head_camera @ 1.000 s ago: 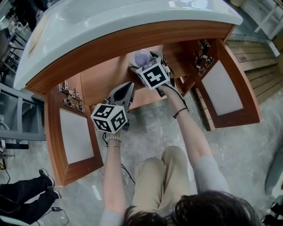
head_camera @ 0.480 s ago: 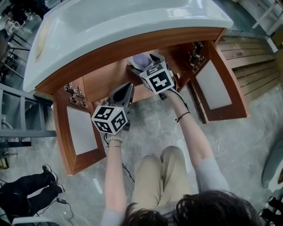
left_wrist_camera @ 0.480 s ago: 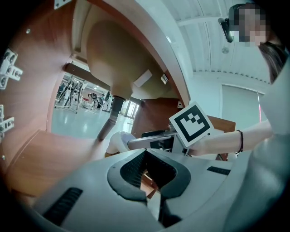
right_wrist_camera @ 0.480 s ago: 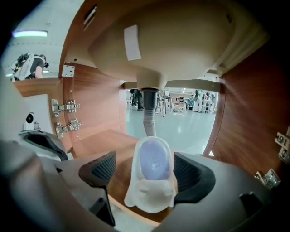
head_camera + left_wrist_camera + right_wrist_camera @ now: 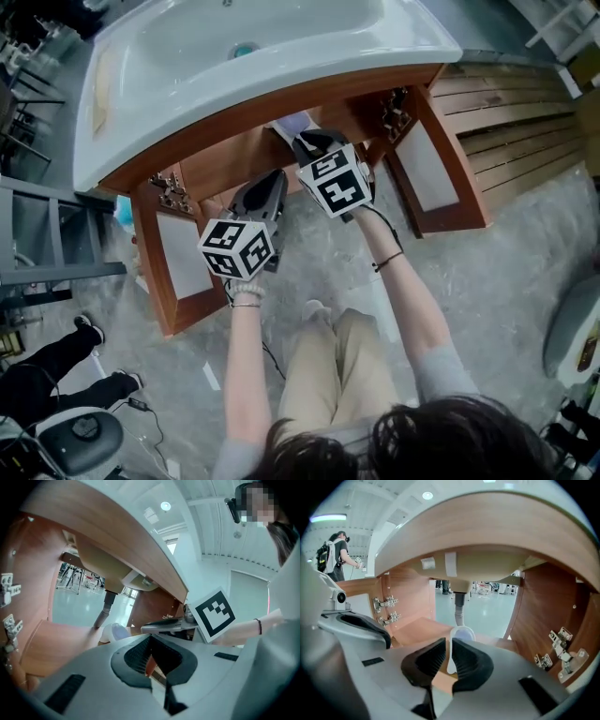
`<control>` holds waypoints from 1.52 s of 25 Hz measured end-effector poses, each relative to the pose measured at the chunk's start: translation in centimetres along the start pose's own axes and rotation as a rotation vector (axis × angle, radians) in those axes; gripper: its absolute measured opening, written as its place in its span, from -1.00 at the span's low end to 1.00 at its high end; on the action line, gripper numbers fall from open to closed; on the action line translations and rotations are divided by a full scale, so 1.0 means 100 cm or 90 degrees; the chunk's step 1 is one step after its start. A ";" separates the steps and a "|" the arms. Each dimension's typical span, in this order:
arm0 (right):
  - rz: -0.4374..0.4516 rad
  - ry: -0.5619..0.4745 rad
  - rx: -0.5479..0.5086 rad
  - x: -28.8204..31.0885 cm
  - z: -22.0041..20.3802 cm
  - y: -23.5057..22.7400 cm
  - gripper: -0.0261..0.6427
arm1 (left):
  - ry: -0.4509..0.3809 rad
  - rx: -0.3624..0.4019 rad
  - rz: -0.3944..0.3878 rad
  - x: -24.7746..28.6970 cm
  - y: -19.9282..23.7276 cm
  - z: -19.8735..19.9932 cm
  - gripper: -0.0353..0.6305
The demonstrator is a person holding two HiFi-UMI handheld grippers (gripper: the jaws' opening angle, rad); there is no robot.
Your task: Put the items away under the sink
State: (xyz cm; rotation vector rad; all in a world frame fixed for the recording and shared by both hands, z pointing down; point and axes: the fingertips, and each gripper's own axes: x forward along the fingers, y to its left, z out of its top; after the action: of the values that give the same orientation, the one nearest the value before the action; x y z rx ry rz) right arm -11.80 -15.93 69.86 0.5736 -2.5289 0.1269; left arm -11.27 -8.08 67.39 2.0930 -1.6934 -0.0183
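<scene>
Head view: both tongs are held at the open front of the wooden cabinet (image 5: 281,98) beneath the white sink (image 5: 169,66). The right tongs (image 5: 303,141) reach just inside the opening, and the pale round container (image 5: 292,123) sits on the cabinet floor just beyond their tips. The left tongs (image 5: 277,176) hang just left of the right pair and nearer the person. An open door (image 5: 173,258) stands off to the left of the left tongs and a second door (image 5: 427,173) off to the right of the right tongs

Left gripper view: the left tongs (image 5: 151,639) are clenched, pads meeting at the tip with nothing between them. The container (image 5: 115,631) stands ahead and to their left, close beside the grey drain pipe (image 5: 104,611). The right tongs (image 5: 164,625), with their marker cube (image 5: 213,616), lie to the right

Right gripper view: the right tongs (image 5: 449,645) have just been closing and are all but clenched, a thin slit left between the pads, which press on nothing. The container (image 5: 462,633) shows above and through that slit, farther ahead on the cabinet floor (image 5: 417,627), in front of the drain pipe (image 5: 460,606). The left tongs (image 5: 356,620) lie to the left, below a pair of hinges (image 5: 386,603)
</scene>
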 end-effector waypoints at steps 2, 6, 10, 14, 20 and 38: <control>0.003 -0.007 0.006 -0.012 0.007 0.003 -0.82 | 0.001 -0.002 0.001 -0.004 -0.007 0.008 -0.90; 0.012 -0.019 0.023 -0.033 0.018 0.009 -0.87 | -0.005 -0.008 0.003 -0.013 -0.018 0.021 -0.90; 0.027 -0.024 0.051 -0.052 0.023 0.017 -0.87 | -0.005 -0.015 0.000 -0.022 -0.029 0.030 -0.90; 0.042 -0.031 0.068 -0.071 0.030 0.023 -0.87 | -0.002 -0.023 0.002 -0.031 -0.038 0.040 -0.90; 0.055 -0.033 0.091 -0.091 0.042 0.031 -0.88 | 0.019 -0.024 0.000 -0.041 -0.052 0.047 -0.90; 0.059 -0.029 0.100 -0.095 0.057 0.029 -0.88 | 0.030 -0.030 0.002 -0.042 -0.049 0.061 -0.90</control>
State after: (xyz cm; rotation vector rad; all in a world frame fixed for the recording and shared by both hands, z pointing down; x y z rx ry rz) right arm -8.56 -10.89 60.10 0.5247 -2.6068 0.3529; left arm -9.52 -5.47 59.14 2.0401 -1.6537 -0.0072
